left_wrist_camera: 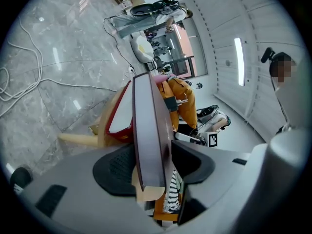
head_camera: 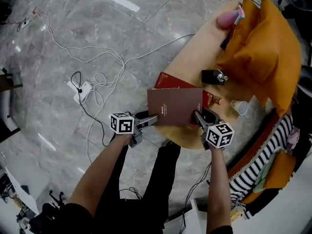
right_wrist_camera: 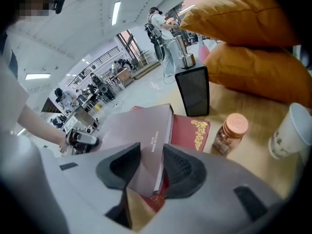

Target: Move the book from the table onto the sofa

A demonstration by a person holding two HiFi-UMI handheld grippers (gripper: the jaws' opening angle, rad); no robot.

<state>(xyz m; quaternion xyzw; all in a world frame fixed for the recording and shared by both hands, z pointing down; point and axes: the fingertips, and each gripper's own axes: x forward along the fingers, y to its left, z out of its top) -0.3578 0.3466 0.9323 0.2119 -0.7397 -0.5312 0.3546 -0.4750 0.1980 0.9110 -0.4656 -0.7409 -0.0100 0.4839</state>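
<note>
The brown book [head_camera: 174, 106] lies on a red book [head_camera: 168, 81] at the near edge of the desk [head_camera: 195, 52], its sides sticking out free so that jaws can come around them. The right hand-held gripper [head_camera: 197, 115] is clamped on its near right corner, one pad on the cover and one beneath. The left hand-held gripper [head_camera: 152, 120] stands with jaws wide apart astride the left edge (not pressing yet), I judge to share the weight and keep the book level for the lift.
</note>
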